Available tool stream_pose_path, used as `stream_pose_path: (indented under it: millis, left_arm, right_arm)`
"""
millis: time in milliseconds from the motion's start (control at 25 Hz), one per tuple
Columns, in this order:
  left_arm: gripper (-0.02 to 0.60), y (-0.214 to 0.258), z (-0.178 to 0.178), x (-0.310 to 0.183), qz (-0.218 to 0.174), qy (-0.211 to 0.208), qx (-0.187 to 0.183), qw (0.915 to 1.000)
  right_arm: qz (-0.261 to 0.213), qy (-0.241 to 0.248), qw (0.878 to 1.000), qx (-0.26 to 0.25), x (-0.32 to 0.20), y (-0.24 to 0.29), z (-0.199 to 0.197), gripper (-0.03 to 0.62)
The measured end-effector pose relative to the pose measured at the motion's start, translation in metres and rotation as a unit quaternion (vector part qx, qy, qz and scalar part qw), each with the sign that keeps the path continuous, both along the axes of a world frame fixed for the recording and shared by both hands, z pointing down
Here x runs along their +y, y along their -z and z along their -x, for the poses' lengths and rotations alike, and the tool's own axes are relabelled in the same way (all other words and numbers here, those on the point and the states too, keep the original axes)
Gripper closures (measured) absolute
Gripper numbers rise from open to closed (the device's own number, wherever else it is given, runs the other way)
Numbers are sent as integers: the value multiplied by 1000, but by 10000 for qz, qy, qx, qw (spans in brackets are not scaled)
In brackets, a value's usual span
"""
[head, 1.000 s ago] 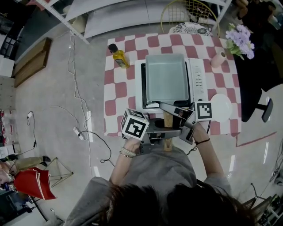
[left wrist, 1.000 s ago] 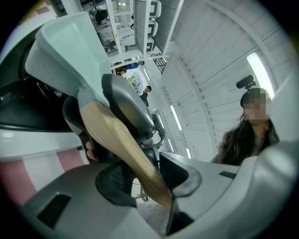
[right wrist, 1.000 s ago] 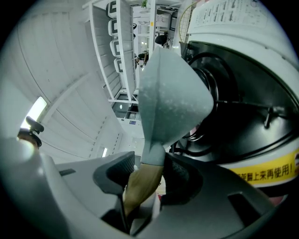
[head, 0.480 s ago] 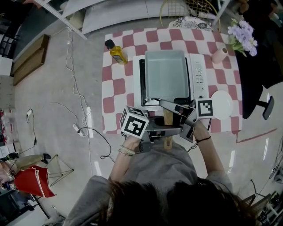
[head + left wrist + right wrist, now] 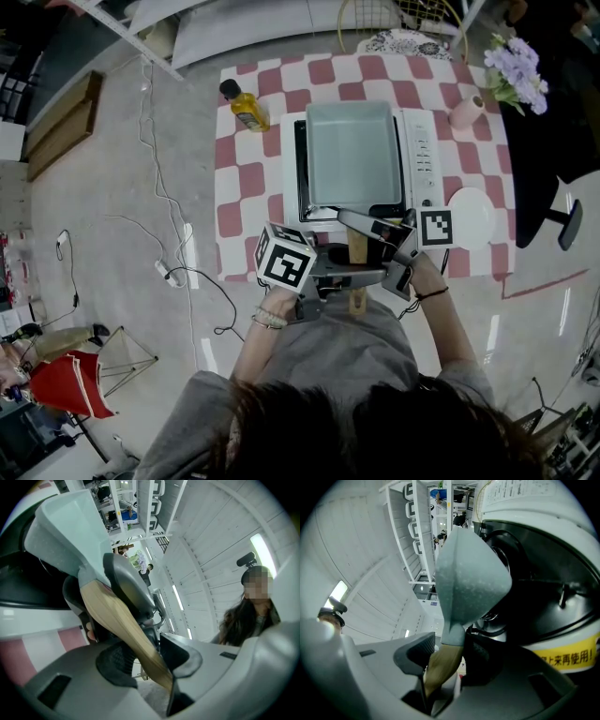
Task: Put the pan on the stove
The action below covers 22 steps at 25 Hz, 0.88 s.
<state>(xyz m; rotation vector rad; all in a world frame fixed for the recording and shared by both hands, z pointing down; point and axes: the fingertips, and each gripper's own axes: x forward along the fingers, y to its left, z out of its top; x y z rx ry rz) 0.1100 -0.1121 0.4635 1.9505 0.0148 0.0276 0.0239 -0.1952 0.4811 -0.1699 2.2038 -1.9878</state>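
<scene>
A square pale-green pan [image 5: 352, 155] lies over the black top of the white stove [image 5: 422, 159] on the checked table [image 5: 251, 192]. Whether it rests on the stove I cannot tell. Its wooden handle [image 5: 356, 248] points towards me over the table's near edge. My left gripper [image 5: 352, 279] is shut on the handle near its end. My right gripper [image 5: 361, 228] is shut on it closer to the pan. In the left gripper view the handle [image 5: 122, 625] runs between the pads up to the pan [image 5: 70, 531]. In the right gripper view the pads squeeze the handle [image 5: 440, 663] below the pan [image 5: 468, 583].
A yellow oil bottle [image 5: 246, 108] stands at the table's far left corner. A white plate [image 5: 469, 217] lies right of the stove, with a pink cup [image 5: 464, 111] and purple flowers [image 5: 516, 75] behind it. Cables [image 5: 178, 272] run over the floor on the left.
The head view has shifted a little, so the table sits slightly higher in the picture. The pan and both grippers keep their places on the handle.
</scene>
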Motion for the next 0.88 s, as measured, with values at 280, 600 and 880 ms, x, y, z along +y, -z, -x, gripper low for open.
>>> stream_pose_path:
  millis: [280, 600, 880]
  left_arm:
    - [428, -3, 1, 4, -29, -25, -22, 10000]
    - [428, -10, -1, 9, -105, -18, -36, 9999]
    - [428, -10, 0, 9, -140, 20, -7, 9999]
  right_arm:
    - [-71, 4, 10000, 30, 3, -3, 1, 405]
    - [-187, 34, 9998, 50, 8, -7, -1, 405]
    - [-226, 4, 9997, -10, 8, -6, 0, 405]
